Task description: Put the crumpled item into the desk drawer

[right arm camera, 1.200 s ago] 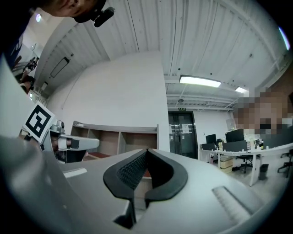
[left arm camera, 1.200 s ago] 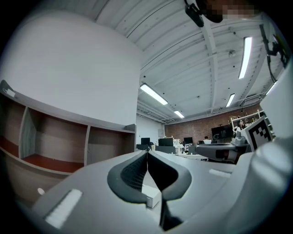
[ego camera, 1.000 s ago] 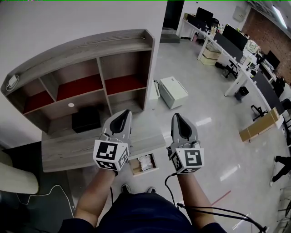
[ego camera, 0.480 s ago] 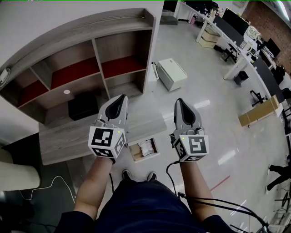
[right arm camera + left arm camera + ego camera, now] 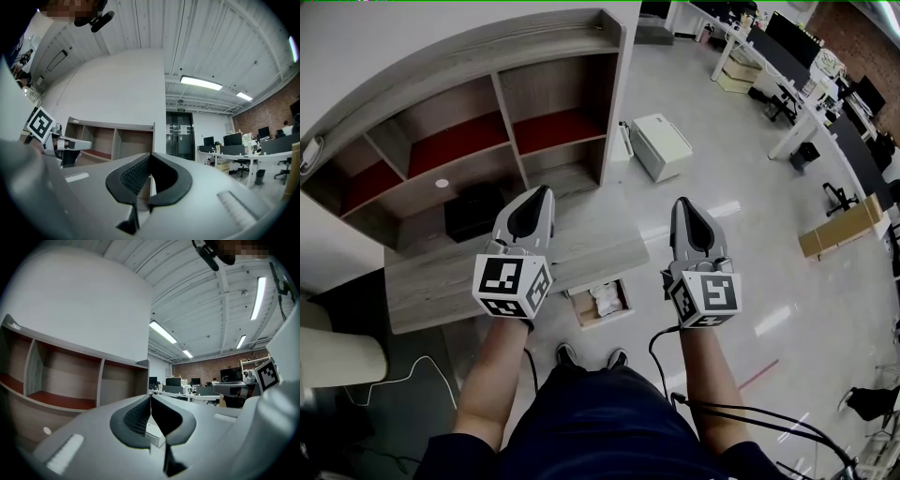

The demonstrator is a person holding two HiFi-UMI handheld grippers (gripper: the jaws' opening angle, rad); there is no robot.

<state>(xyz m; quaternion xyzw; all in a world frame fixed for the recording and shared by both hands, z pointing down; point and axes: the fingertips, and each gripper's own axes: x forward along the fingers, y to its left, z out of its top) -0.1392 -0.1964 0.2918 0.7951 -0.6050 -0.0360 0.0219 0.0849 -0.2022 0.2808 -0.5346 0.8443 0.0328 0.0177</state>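
Office worktop lies beneath left hand-held gripper; right hand-held gripper beside it; both closed, nothing held. Crumpled item seen inside open drawer, below, between both, neither clearly nearer.

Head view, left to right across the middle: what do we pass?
black box → left claw → open drawer holding the crumpled item → right claw → cardboard box on the floor

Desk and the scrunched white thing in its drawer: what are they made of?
Desk: looks like wood or wood-print board, matte grey, with streaky grain lines. Crumpled item: probably paper or thin plastic, white and wrinkly; too small to be sure.
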